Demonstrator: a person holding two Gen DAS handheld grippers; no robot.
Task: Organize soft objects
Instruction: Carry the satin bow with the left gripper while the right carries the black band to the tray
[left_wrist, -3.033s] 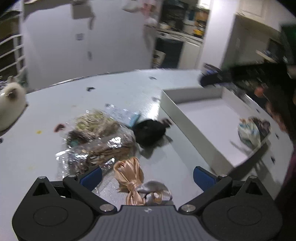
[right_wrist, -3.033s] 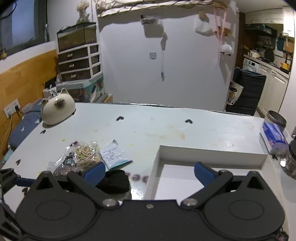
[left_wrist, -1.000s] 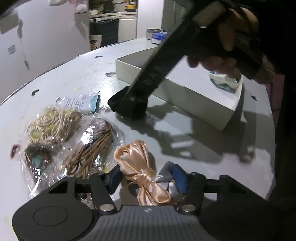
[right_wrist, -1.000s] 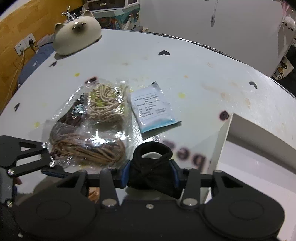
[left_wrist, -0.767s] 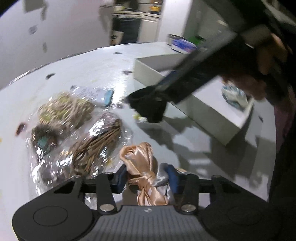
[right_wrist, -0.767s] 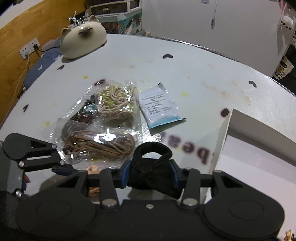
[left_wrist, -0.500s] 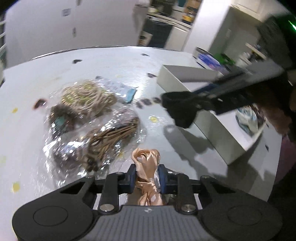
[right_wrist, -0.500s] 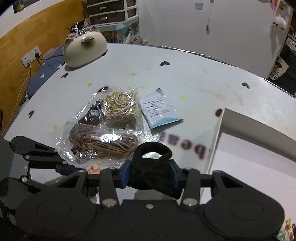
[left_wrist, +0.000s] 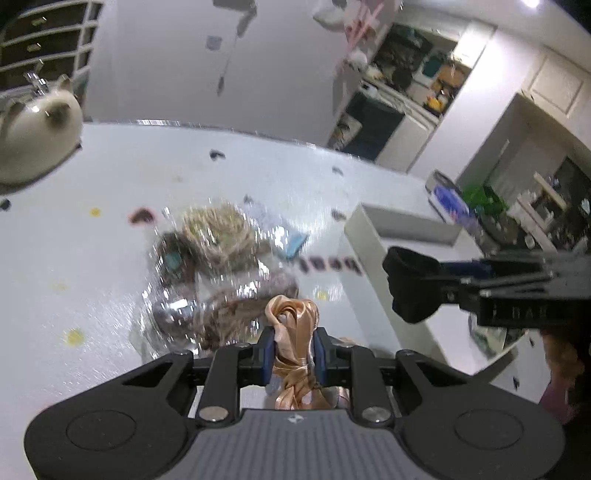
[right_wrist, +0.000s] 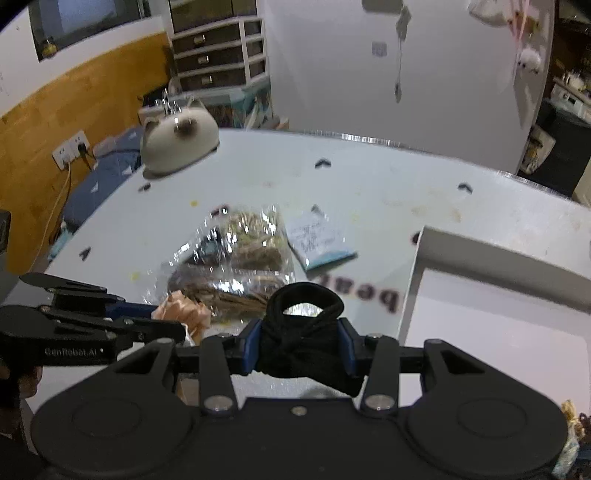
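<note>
Left wrist view: left tongs (left_wrist: 294, 350) just closed, clamping peach ribbon (left_wrist: 293, 317) above desk (left_wrist: 92, 258); right tongs (right_wrist: 299, 350) grip black scrunchie (right_wrist: 301, 339) beside white box (right_wrist: 498, 295).

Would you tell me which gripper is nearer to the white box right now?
Right. The right gripper, clamped on a black fabric piece, hangs at the white box's near wall; the left gripper, gripping the peach ribbon, sits farther back, by the bagged cords.
</note>
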